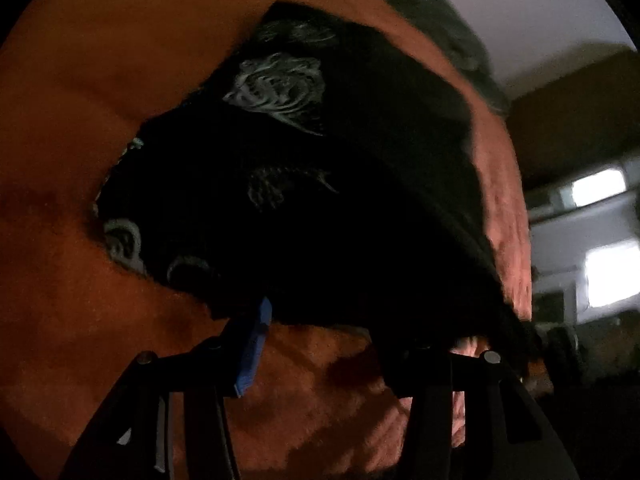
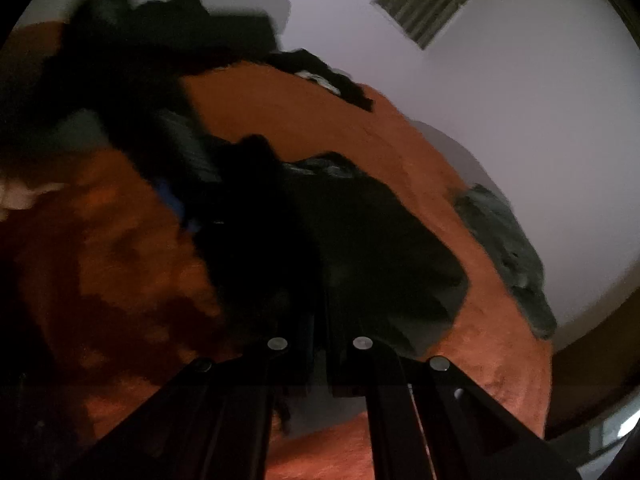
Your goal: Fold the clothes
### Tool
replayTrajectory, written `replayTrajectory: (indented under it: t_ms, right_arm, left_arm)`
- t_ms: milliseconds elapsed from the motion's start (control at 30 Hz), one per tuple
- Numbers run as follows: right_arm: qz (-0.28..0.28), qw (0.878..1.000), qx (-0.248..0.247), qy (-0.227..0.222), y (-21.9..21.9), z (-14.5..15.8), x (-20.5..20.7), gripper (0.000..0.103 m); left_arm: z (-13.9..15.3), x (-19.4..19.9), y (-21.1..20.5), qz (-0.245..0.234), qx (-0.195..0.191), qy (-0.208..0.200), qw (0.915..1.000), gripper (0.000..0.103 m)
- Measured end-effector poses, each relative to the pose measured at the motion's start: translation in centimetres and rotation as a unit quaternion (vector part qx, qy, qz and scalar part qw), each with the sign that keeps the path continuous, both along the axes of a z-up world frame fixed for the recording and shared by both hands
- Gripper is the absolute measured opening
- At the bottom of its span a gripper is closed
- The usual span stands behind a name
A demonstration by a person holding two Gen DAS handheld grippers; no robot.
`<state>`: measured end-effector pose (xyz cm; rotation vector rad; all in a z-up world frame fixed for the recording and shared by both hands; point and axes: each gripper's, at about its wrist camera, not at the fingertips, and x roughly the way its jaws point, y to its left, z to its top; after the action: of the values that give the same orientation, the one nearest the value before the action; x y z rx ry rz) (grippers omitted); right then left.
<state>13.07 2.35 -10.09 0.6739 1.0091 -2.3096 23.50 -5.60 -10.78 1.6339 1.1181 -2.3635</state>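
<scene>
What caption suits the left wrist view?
Left gripper with parted fingers at black printed garment on orange blanket.

No readable text, label, brand, number or sign in either view. Pale swirling print on black garment was pattern only, no letters made out. Frames dark and blurred.
</scene>
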Motion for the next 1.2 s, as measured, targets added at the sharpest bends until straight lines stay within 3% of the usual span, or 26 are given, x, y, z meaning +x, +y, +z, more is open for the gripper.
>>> replayTrajectory:
  t_ms: [100, 167, 300, 433, 500, 600, 667, 767, 833, 933, 1000, 1067, 1133, 1200]
  right_arm:
    - [0.021, 0.999, 0.033, -0.011, -0.8, -1.2, 0.5, 0.006]
    - [0.026, 0.999, 0.037, -0.012, -0.9, -1.3, 0.7, 0.017]
    - [0.027, 1.0, -0.006, -0.006, -0.7, 0.6, 0.8, 0.044]
    - [0.027, 0.999, 0.023, -0.027, -2.2, -1.2, -1.2, 0.046]
    - [0.028, 0.997, 0.039, -0.061, -3.1, -3.1, -2.5, 0.046]
    - [0.018, 0.992, 0.052, -0.118, -3.8, -4.7, -3.9, 0.047]
    - [0.029, 0.99, 0.025, -0.137, -3.2, -3.4, -3.9, 0.052]
    - [0.037, 0.985, -0.048, -0.159, -0.6, 0.1, -3.6, 0.052]
    - [0.021, 0.982, -0.096, -0.162, 1.8, 2.3, -4.3, 0.052]
    - [-0.032, 0.978, -0.117, -0.168, 5.0, 3.4, -6.8, 0.052]
    - [-0.054, 0.973, -0.114, -0.196, 6.4, 2.5, -8.5, 0.052]
    - [-0.082, 0.959, -0.127, -0.239, 7.6, 1.1, -9.9, 0.052]
    - [-0.142, 0.936, -0.127, -0.294, 9.2, -1.0, -11.4, 0.052]
    - [-0.177, 0.915, -0.165, -0.324, 10.8, -1.2, -12.0, 0.052]
  left_arm:
    - [-0.7, -0.7, 0.0, 0.021, 0.002, -0.021, 0.9996, 0.05]
    - [-0.3, -0.6, -0.1, 0.022, 0.006, -0.019, 0.9996, 0.05]
    - [0.2, 0.9, -2.0, 0.019, 0.024, -0.014, 0.9994, 0.05]
    - [0.2, 3.5, -5.4, 0.073, 0.027, -0.035, 0.9963, 0.05]
    - [0.4, 4.6, -7.1, 0.106, 0.045, -0.035, 0.9927, 0.05]
    - [2.1, 5.0, -8.1, 0.117, 0.058, -0.017, 0.9913, 0.05]
    - [4.0, 4.1, -7.1, 0.08, 0.047, 0.008, 0.9956, 0.05]
    - [6.8, 1.2, -4.3, -0.015, 0.035, 0.045, 0.9982, 0.051]
    - [7.4, -0.8, -1.8, -0.078, 0.025, 0.057, 0.995, 0.051]
    - [7.1, -3.6, 1.9, -0.163, -0.012, 0.05, 0.9853, 0.051]
    - [5.5, -4.7, 2.5, -0.175, -0.073, 0.015, 0.9818, 0.051]
    - [3.6, -5.5, 1.0, -0.138, -0.104, -0.028, 0.9846, 0.05]
    - [2.5, -5.1, -2.6, -0.061, -0.079, -0.051, 0.9937, 0.05]
    - [2.8, -4.8, -4.7, -0.025, -0.067, -0.053, 0.996, 0.05]
